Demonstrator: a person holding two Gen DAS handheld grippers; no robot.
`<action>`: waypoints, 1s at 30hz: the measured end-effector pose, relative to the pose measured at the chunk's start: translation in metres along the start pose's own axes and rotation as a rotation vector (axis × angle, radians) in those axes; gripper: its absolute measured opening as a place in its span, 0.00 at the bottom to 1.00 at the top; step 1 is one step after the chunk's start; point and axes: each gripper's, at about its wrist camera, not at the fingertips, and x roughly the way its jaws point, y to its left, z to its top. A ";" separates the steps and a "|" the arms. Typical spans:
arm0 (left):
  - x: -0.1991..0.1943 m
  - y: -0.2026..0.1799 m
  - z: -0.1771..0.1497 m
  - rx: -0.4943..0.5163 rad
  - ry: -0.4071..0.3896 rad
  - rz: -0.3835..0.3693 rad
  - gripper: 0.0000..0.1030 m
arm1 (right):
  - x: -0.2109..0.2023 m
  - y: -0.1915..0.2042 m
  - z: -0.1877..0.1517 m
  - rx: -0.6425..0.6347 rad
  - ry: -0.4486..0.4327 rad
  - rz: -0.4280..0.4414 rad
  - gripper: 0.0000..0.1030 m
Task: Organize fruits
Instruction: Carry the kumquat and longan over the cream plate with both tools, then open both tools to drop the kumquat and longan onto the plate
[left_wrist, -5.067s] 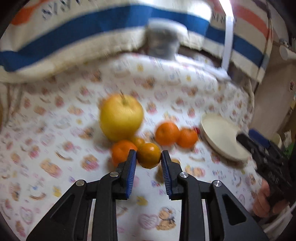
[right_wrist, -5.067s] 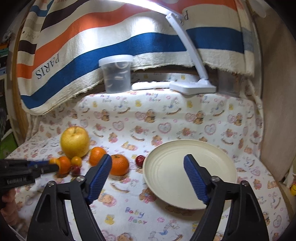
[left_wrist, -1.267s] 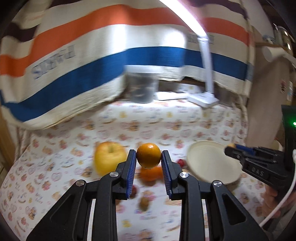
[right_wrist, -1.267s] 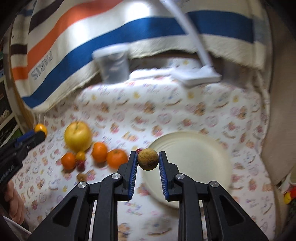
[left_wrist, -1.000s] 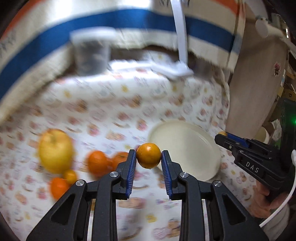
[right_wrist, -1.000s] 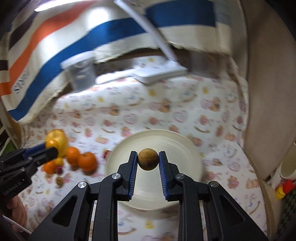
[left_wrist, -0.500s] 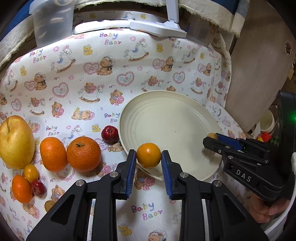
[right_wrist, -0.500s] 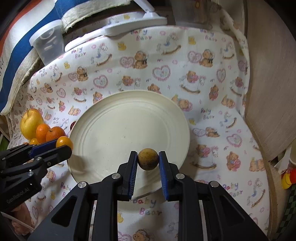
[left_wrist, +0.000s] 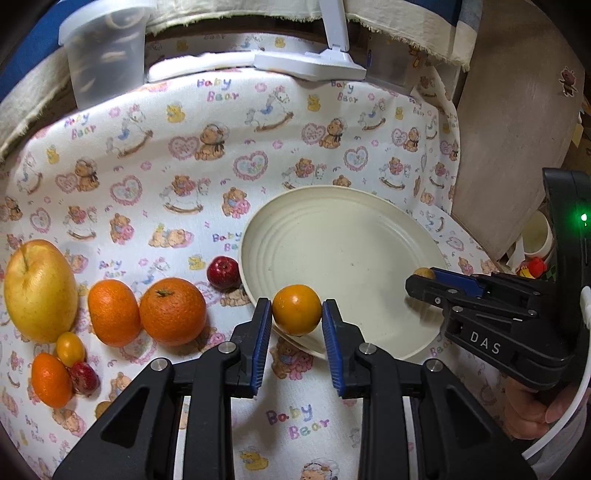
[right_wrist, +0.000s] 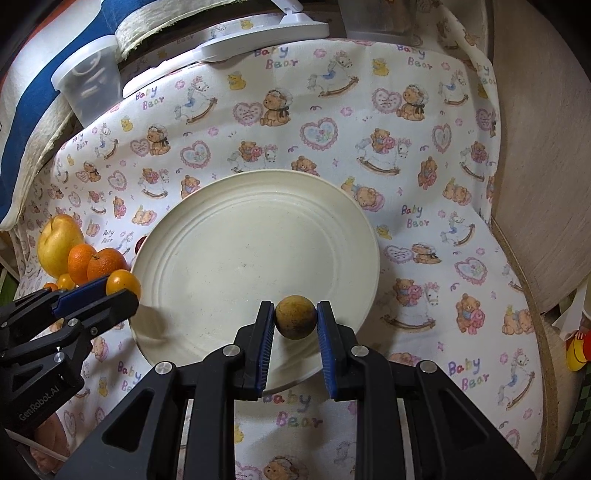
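My left gripper (left_wrist: 296, 311) is shut on a small orange fruit (left_wrist: 296, 309), held over the near left rim of the cream plate (left_wrist: 343, 236). My right gripper (right_wrist: 294, 316) is shut on a small brown round fruit (right_wrist: 295, 316) above the near rim of the same plate (right_wrist: 240, 236). In the right wrist view the left gripper (right_wrist: 122, 286) comes in from the left with its orange fruit (right_wrist: 123, 281). On the cloth to the left lie a yellow apple (left_wrist: 38, 290), two large oranges (left_wrist: 171, 312), a small red fruit (left_wrist: 222, 272) and smaller fruits (left_wrist: 70, 347).
A clear plastic tub (left_wrist: 103, 51) and a white lamp base (left_wrist: 308, 64) stand at the back of the bear-print cloth (left_wrist: 177, 155). A wooden panel (left_wrist: 517, 122) rises on the right. A hand (left_wrist: 532, 410) holds the right gripper's black body.
Both grippers have come down toward the plate with their fruits still held; in the last half second they have barely moved.
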 end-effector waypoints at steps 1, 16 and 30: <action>-0.001 0.000 0.000 0.004 -0.009 0.008 0.28 | 0.000 0.000 0.000 0.002 -0.001 0.000 0.23; -0.049 0.000 0.005 0.043 -0.154 0.103 0.48 | -0.030 -0.005 0.001 0.037 -0.127 0.017 0.42; -0.167 0.049 -0.007 -0.040 -0.452 0.293 0.63 | -0.091 0.046 0.000 -0.015 -0.300 0.001 0.42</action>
